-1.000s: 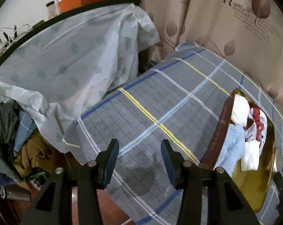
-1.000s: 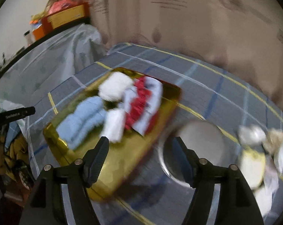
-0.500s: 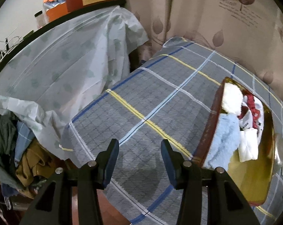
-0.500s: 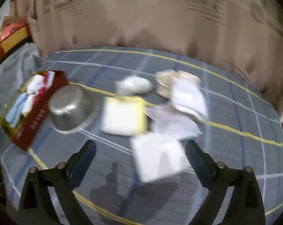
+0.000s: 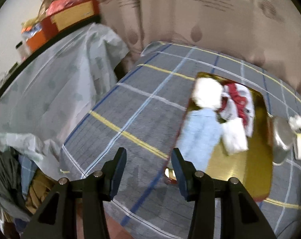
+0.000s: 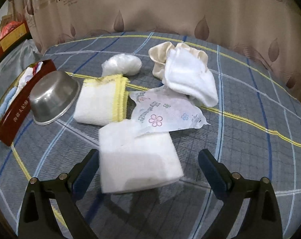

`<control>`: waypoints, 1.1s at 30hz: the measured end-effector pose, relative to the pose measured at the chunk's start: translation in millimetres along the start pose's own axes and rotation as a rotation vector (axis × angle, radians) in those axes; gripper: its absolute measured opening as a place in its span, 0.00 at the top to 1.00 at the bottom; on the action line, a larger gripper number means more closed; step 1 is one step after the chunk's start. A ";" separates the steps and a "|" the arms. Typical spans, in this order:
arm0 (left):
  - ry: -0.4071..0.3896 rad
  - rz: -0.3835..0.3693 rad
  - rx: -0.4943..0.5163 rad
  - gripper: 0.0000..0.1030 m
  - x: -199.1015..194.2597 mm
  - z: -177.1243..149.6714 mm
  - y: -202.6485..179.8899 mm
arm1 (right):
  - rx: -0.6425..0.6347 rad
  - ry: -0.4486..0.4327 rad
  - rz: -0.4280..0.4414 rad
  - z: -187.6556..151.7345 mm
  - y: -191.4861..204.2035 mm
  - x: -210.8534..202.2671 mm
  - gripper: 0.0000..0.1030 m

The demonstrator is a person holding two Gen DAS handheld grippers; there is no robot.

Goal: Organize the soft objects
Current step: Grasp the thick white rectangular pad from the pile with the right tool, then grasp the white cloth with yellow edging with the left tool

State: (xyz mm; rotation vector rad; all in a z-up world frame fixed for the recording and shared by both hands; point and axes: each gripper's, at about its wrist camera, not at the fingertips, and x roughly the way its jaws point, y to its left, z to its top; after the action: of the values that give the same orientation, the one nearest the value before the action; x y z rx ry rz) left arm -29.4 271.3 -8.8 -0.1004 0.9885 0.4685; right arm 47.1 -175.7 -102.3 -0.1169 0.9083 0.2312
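Both jaws gape empty; right gripper (image 6: pixel 148 169) hovers over a soft, folded white cloth (image 6: pixel 138 159).

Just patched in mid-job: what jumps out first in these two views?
A scatter of white soft items fills the plaid cloth, with a folded white cloth lying nearest the open right hand-held gripper. Left of it an upturned steel bowl leans against the red box, whose gold inside already holds cloths.

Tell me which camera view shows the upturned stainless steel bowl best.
The right wrist view. There the upturned stainless steel bowl is sharp and whole, leaning against the dark red box beside the yellow-edged white cloth. The left wrist view shows only a blurred sliver of the bowl at the right edge, past the gold tray.
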 end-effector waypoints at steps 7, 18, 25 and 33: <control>-0.004 -0.101 0.113 0.54 -23.7 6.3 -58.9 | 0.011 -0.010 0.042 -1.8 -1.9 13.6 0.11; 0.032 -0.255 0.323 0.54 -31.7 1.4 -182.0 | 0.020 -0.055 0.092 -22.9 -8.0 -9.1 0.35; 0.037 -0.325 0.419 0.54 -40.9 -8.1 -249.5 | 0.011 -0.050 0.086 -46.5 -20.4 -32.7 0.35; 0.124 -0.445 0.465 0.54 -37.7 -6.8 -323.4 | 0.134 -0.106 -0.057 -70.1 -74.3 -59.9 0.35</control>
State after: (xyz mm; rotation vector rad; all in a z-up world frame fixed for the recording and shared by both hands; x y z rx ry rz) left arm 85.3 -33.2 -22.9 0.0711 1.1364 -0.1812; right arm -23.7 -270.5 -97.6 -0.0059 0.8116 0.1219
